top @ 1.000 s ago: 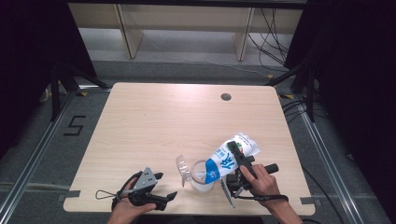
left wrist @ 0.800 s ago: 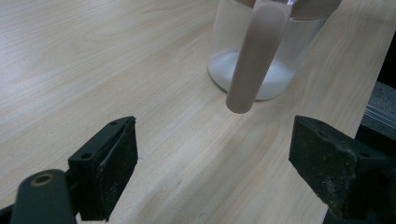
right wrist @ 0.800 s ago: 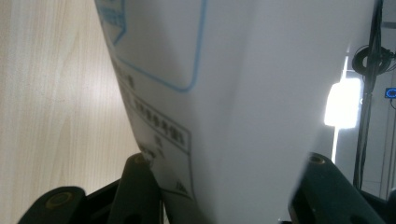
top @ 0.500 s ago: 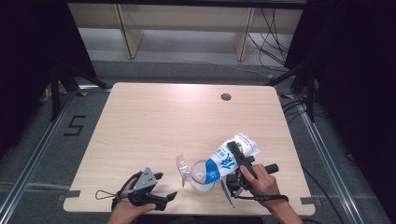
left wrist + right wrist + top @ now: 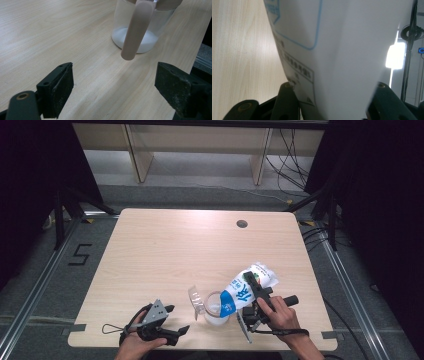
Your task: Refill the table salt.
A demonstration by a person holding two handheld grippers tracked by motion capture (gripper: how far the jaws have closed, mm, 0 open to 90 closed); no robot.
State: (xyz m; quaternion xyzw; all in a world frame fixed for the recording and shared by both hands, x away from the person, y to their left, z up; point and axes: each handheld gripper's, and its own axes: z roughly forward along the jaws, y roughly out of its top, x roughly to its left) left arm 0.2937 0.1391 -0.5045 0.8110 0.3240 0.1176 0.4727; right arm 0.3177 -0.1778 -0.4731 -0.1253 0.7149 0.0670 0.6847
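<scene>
At the table's near edge, the left gripper (image 5: 172,332) still rests with jaws wide apart, holding nothing. Beside it, the clear glass jar (image 5: 216,308) stays put while the right gripper (image 5: 251,285) keeps the white-and-blue plastic pouch (image 5: 248,286) clamped, tipped over the jar's mouth.

Left gripper (image 5: 172,332): black jaws, grey three-cornered plate on top, thin black cable looping at frame's lower left. Right gripper (image 5: 252,287): black, bar handle; forearms apparently bare.

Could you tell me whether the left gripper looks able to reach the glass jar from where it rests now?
Probably yes: the left gripper, jaws open, faces the glass jar across bare table; only the tilted pouch hangs above.
</scene>
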